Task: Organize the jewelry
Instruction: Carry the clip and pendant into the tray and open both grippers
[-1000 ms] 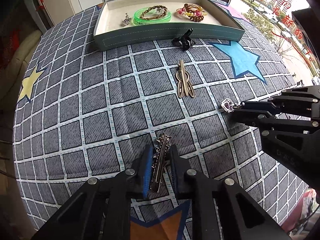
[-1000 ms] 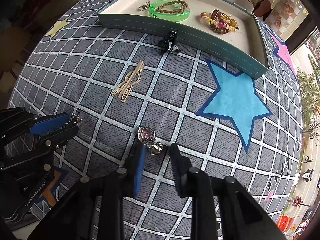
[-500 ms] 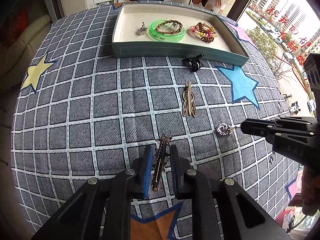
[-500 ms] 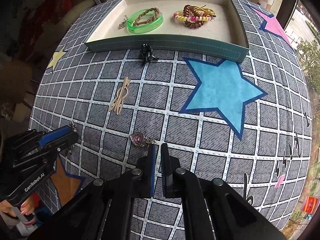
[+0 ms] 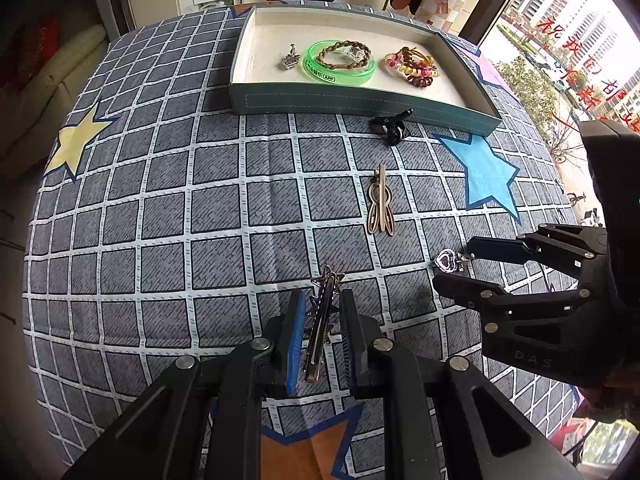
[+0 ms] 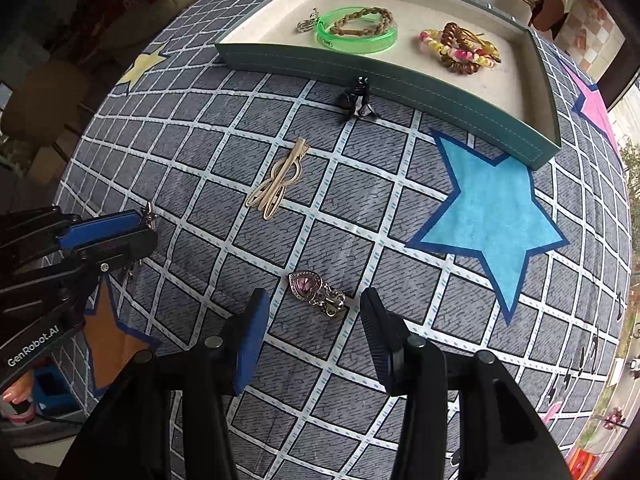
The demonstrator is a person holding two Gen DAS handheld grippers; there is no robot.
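left gripper [image 5: 320, 322]: jaws pinched on the star hair clip [image 5: 320, 320], which runs lengthwise between the pads, star end poking out past the tips. grip looks narrow but centred.

right gripper [image 6: 312, 312]: jaws spread wide, heart pendant [image 6: 316, 290] lying on the checked cloth [image 6: 200, 208] between the two tips, nearer the left pad than the right. not yet touched, as far as can be told.

step in hand, by my reading: close the right jaws on the pendant. shift slightly toward the left pad's side so it sits mid-gap, lower until the tips brush the cloth, then close slowly. the piece is flat and small; a high pinch would likely skid off or snag fabric.

ahead of the jaws, well apart: gold clip [image 6: 276, 182], then black clip [image 6: 356, 100] just beside the near wall of the tray [image 6: 400, 78]. tray already holds bracelets; both held pieces should go over that wall.
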